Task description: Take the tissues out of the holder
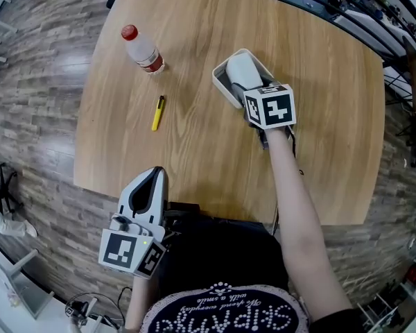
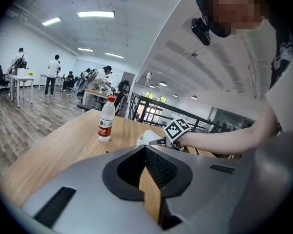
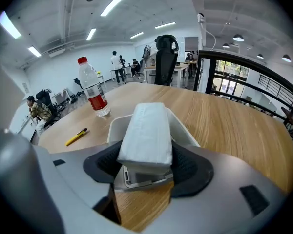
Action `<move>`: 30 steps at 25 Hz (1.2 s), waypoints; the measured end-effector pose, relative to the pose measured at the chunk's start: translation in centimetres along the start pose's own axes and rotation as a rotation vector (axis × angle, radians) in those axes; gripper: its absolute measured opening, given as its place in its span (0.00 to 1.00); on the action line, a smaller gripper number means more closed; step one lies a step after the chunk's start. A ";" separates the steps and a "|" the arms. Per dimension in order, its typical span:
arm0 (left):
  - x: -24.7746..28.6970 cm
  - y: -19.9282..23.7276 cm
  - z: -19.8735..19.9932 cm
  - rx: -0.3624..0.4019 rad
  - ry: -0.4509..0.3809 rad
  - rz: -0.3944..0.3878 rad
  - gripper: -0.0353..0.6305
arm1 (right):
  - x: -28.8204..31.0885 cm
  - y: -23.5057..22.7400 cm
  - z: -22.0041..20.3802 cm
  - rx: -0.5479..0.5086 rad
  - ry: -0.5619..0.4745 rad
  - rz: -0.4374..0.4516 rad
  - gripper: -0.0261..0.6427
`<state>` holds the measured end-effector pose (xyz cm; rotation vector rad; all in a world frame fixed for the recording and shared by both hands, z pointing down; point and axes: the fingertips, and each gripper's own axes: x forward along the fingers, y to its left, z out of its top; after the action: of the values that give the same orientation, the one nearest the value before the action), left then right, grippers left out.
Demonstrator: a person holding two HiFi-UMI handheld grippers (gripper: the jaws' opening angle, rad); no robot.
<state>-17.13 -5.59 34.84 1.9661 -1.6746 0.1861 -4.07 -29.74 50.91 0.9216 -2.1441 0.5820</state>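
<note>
Presently the tissues [image 3: 145,126], clamped in the white holder [image 3: 186,130] by the jaws of the right gripper [image 3: 146,165], are best lifted straight up so the holder is not dragged, while the left gripper [image 2: 146,154] is held closed, empty, near the table [image 1: 194,151] edge.
</note>
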 end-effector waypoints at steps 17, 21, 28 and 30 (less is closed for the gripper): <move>-1.1 0.3 0.2 -0.007 -0.020 0.043 0.06 | 0.0 -0.4 0.1 -0.010 0.040 0.030 0.46; -1.2 0.3 0.2 -0.007 -0.025 0.040 0.06 | 0.1 -0.2 0.0 -0.007 0.046 0.039 0.46; -1.2 0.2 0.3 -0.007 -0.024 0.037 0.06 | 0.0 0.3 -0.2 -0.012 0.046 0.066 0.46; -1.1 0.2 0.3 -0.006 -0.024 0.036 0.06 | 0.0 0.4 -0.2 -0.018 0.041 0.071 0.46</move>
<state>-17.62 -4.75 34.17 1.9424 -1.7244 0.1715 -4.32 -29.36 50.98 0.8200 -2.1489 0.6105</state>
